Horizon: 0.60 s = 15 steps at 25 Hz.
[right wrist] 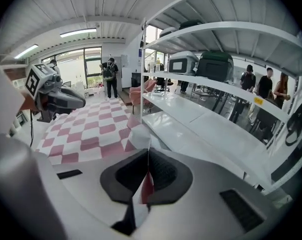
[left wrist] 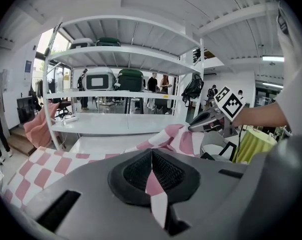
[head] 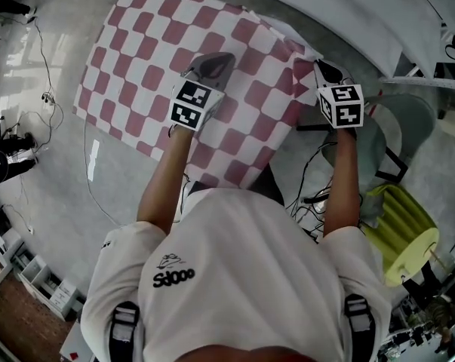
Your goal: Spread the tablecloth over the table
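The left tool (head: 214, 61) and right tool (head: 326, 71) each clamp the checked tablecloth (head: 155, 62), its long axis apparently running away leftward.

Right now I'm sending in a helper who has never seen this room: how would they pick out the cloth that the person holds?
Start at the tall white shelving rack. In front of it, the left gripper and right gripper each pinch an edge of the pink-and-white checked fabric tablecloth. Nothing else nearby is checked in pink and white.
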Available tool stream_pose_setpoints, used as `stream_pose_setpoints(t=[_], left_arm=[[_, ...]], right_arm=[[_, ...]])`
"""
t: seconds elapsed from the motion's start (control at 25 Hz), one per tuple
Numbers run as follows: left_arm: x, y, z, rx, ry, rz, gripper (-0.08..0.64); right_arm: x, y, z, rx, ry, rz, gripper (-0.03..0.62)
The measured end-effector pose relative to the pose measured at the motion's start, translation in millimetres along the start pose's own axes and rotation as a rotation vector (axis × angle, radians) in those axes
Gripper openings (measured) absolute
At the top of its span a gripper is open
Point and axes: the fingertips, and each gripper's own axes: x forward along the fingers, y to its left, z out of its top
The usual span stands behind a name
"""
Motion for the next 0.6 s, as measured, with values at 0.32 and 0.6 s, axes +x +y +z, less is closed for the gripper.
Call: stream_pose_setpoints(t=[0.32, 0.6], left_arm=[[36.4, -5.6, 20.1, 0.011, -0.004, -0.01, 0.028], [69.5, -15.0, 24.2, 0.008, 0.025, 0.001, 0.028]], right_arm=[[-3.5, -74.1, -3.2, 0.036, -0.01, -0.099, 0.025], [18.9, -140.9, -32.0, 0.024, 0.049, -0.138, 0.025]])
